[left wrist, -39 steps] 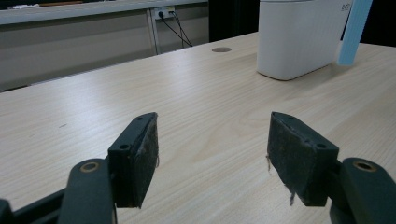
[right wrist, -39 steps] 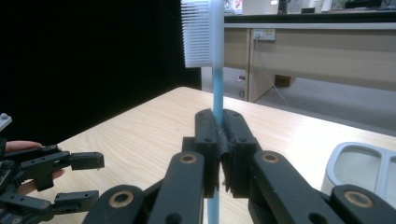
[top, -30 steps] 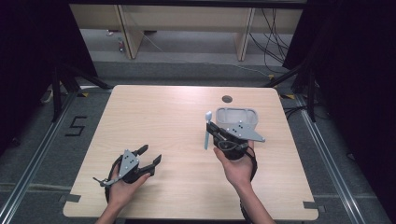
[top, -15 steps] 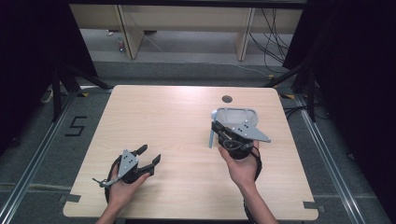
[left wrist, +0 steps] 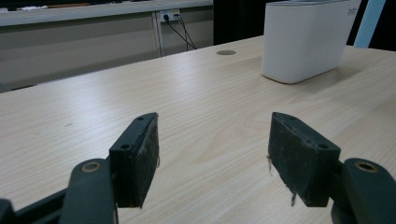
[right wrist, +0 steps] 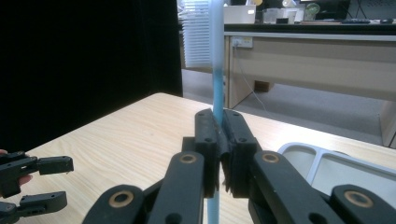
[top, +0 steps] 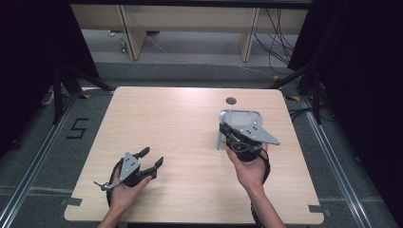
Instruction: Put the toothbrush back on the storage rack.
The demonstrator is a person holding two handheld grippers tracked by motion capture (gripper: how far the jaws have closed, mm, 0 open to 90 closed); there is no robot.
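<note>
— While the right hand-held gripper point(right wrist: 218, 140) sits above the right side of the worktop point(top: 180, 118), what is between its black jaws?

— A thin light-blue stick, possibly a toothbrush handle point(right wrist: 216, 65). Its jaws are pressed tight on it. In the right gripper view it runs straight up between the pads and out past the top edge; in the high view the same pale-blue piece point(top: 218, 138) slants down from the gripper's left side toward the wood.

— And the white container?

— The white holder point(top: 240, 116) stands on the worktop just beyond that gripper, partly under its grey plate, near the round cable hole point(top: 231, 100). From the left gripper view it point(left wrist: 306, 39) is an upright white box with rounded corners, well apart from the left jaws.

— What about the left hand-held gripper point(left wrist: 212, 154)?

— It gapes wide, with bare wood between its pads. In the high view it point(top: 151, 159) lies low at the near left of the worktop, held in the person's left hand point(top: 124, 190).
</note>
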